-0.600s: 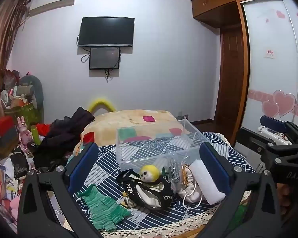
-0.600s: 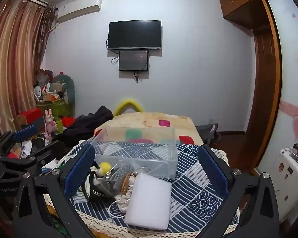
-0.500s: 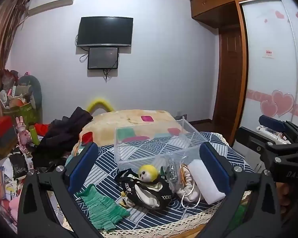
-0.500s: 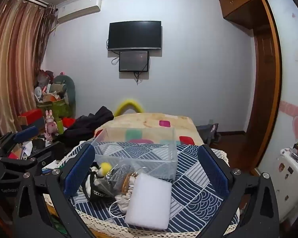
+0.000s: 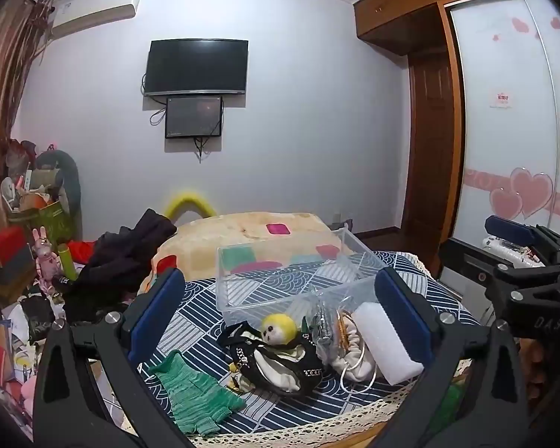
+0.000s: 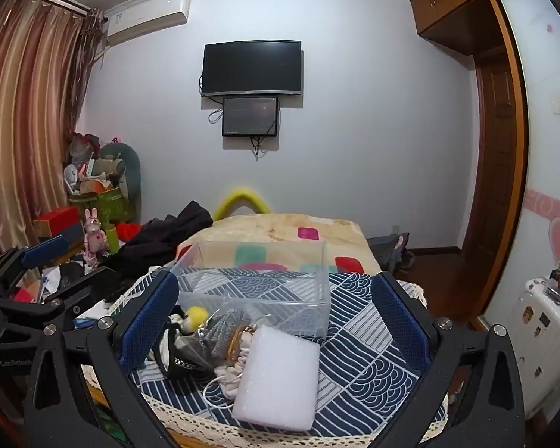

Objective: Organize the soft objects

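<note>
On the blue patterned table (image 5: pixel 190 321) lie a green glove (image 5: pixel 194 388), a black and white plush toy with a yellow head (image 5: pixel 280 351), a crinkled clear bag (image 5: pixel 321 321), a cream drawstring pouch (image 5: pixel 351 358) and a white foam block (image 5: pixel 380 339), also seen in the right wrist view (image 6: pixel 278 377). A clear plastic bin (image 5: pixel 291 276) stands behind them, empty. My left gripper (image 5: pixel 280 317) is open above the pile, holding nothing. My right gripper (image 6: pixel 276 321) is open over the foam block and the bin (image 6: pixel 257 276), holding nothing.
A bed with a beige blanket (image 5: pixel 250 235) and dark clothes (image 5: pixel 127 254) lies behind the table. Cluttered boxes and toys (image 5: pixel 30 231) fill the left side. A wardrobe with heart decals (image 5: pixel 511 171) stands right. A white suitcase (image 6: pixel 545 328) stands at right.
Both views have shifted only slightly; the left wrist view has drifted a little. The objects on the table have not moved.
</note>
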